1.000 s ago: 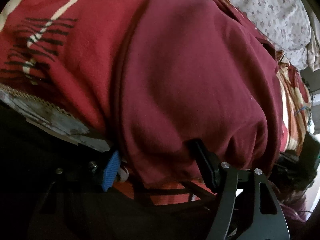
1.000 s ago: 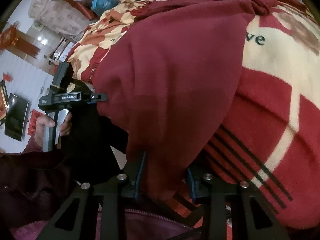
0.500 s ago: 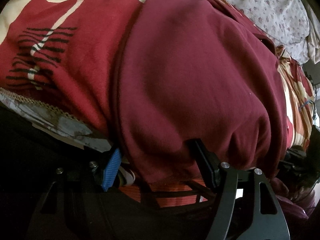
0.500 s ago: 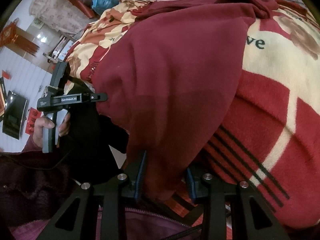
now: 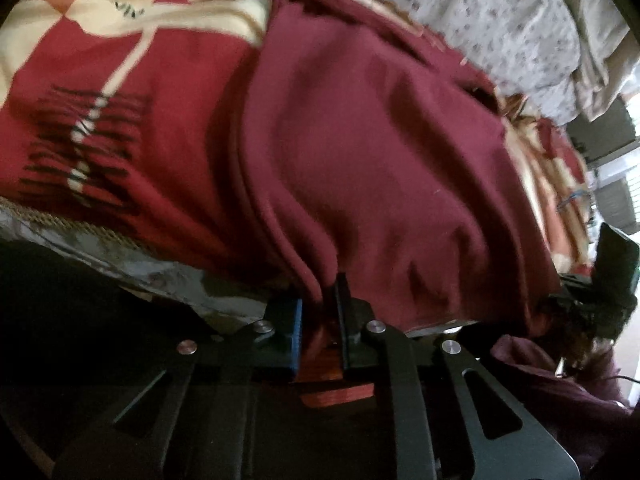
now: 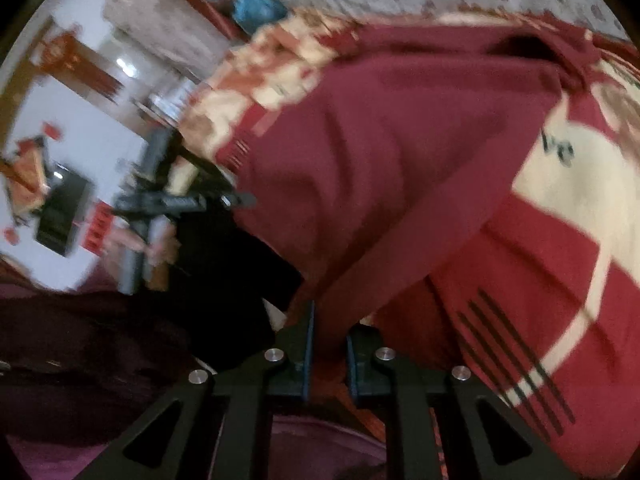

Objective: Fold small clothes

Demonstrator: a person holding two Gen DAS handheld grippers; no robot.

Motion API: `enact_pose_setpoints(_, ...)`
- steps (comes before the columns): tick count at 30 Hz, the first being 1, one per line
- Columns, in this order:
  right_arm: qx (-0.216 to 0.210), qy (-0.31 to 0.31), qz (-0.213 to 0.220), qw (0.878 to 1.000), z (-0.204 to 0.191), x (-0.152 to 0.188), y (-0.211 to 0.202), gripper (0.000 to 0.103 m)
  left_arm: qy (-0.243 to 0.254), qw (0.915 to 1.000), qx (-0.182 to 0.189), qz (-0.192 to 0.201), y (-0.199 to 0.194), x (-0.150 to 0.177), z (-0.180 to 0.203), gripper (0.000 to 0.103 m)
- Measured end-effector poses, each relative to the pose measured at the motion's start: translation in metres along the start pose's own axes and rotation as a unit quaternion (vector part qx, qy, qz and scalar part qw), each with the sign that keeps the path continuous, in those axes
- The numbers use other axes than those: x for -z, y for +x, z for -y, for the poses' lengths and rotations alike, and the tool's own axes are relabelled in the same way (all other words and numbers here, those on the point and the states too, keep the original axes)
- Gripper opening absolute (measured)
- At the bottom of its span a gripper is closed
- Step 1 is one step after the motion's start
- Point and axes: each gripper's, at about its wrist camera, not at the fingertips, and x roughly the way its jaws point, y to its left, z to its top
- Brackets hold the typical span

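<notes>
- Both pairs of jaws are closing on cloth at this moment, and each one has a bunched edge of the dark red garment [image 5: 380, 168] between its pads.
- On the left gripper [image 5: 320, 312], the blue pad and the black pad stand close together, and a narrow pleat of the garment's near edge is pinched between them.
- On the right gripper [image 6: 329, 344], the two fingers are nearly together as well; a strip of the same garment hangs down into the small gap and fills it.
- That garment lies spread over a red and cream blanket [image 6: 560, 208], which covers the bed under it. Its near edge hangs toward both grippers, and soft folds run from each pinched point up into the cloth.
- Black stripes and some dark letters are printed on the blanket, on both sides of the garment.
- Behind the blanket, at the far side, lies a pale sheet with small flowers [image 5: 480, 20].
- From the right wrist view, a person's hand [image 6: 156, 248] holds the handle of the left gripper, at the left corner of the garment; this part is blurred.
- From the left wrist view, the right gripper shows as a dark shape at the garment's other corner, but its fingers I cannot see there.
</notes>
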Motion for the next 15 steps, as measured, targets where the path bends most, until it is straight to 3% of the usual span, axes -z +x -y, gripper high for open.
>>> enact_pose_setpoints(4, -0.027, 0.002, 0.049, 0.998, -0.002, -0.016, -0.022, 0.012, 0.001, 0.9994, 0.02, 0.028, -0.023, -0.011, 0.004, 0.012)
enact_pose_setpoints(7, -0.022, 0.003, 0.074, 0.997, 0.001, -0.027, -0.029, 0.012, 0.006, 0.9981, 0.034, 0.051, -0.038, -0.026, 0.011, 0.012)
enact_pose_setpoints(11, -0.016, 0.011, 0.115, 0.993, 0.006, -0.046, -0.045, 0.012, 0.011, 0.9957, 0.046, 0.08, -0.054, -0.054, 0.019, 0.01)
enact_pose_setpoints(15, -0.039, 0.035, 0.172, 0.984, 0.021, -0.067, -0.071, 0.012, 0.025, 0.9919, 0.052, 0.113, -0.066, -0.087, 0.032, 0.009)
